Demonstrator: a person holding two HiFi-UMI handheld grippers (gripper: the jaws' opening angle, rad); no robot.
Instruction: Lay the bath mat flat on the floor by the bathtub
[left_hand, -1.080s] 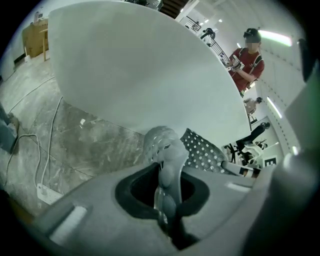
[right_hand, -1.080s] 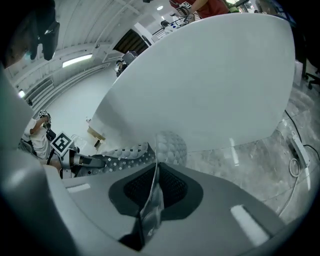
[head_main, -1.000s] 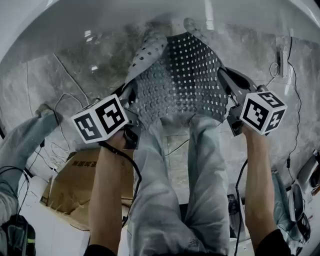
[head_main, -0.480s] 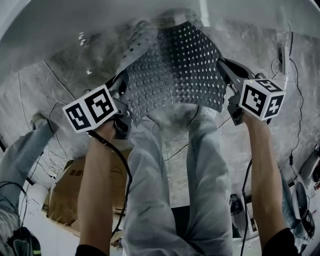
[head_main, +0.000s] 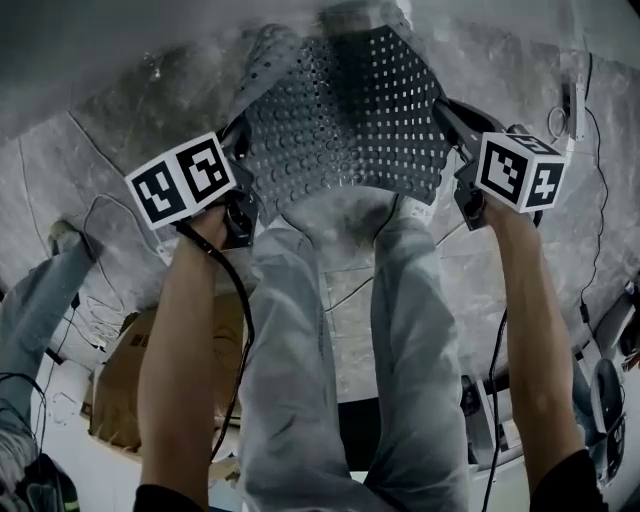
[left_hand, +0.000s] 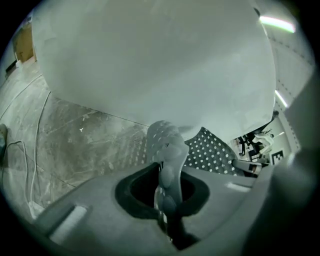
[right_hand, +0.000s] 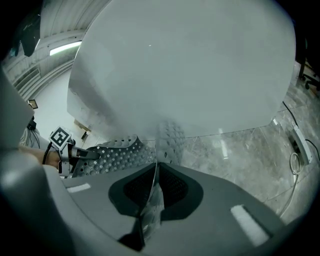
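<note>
The mat (head_main: 345, 120) is up off the floor (head_main: 100, 180), stretched between the two grippers in front of the person's legs (head_main: 400, 330) and close to the white tub (head_main: 90, 40). It is grey and full of holes and small bumps. The left gripper (head_main: 243, 150) has the mat's left edge and the right gripper (head_main: 447, 112) has its right edge, so the sheet spans the gap between them and sags a little in the middle. Its near edge hangs just above the knees. The far left corner (head_main: 275, 55) curls over toward the tub; I cannot tell whether the far edge touches the floor. From the left gripper view, the left gripper (left_hand: 167, 172) is clenched on the mat (left_hand: 165, 142), whose edge stands up thin between the jaws, with the tub (left_hand: 150, 55) filling the view above and the marble floor (left_hand: 75, 135) to the side. The right gripper (left_hand: 255, 161) shows far off at the mat's other end. From the right gripper view, the right gripper (right_hand: 154, 177) is likewise clamped tight on the mat (right_hand: 115, 152), a thin fold pinched between the jaws, the tub (right_hand: 185, 65) looming over it and the floor (right_hand: 240, 150) to the right; the left gripper (right_hand: 75, 152) shows at the far side. A cardboard box (head_main: 120, 390) sits on the floor behind the person's left arm, and thin cables (head_main: 595, 220) trail along the floor on the right.
</note>
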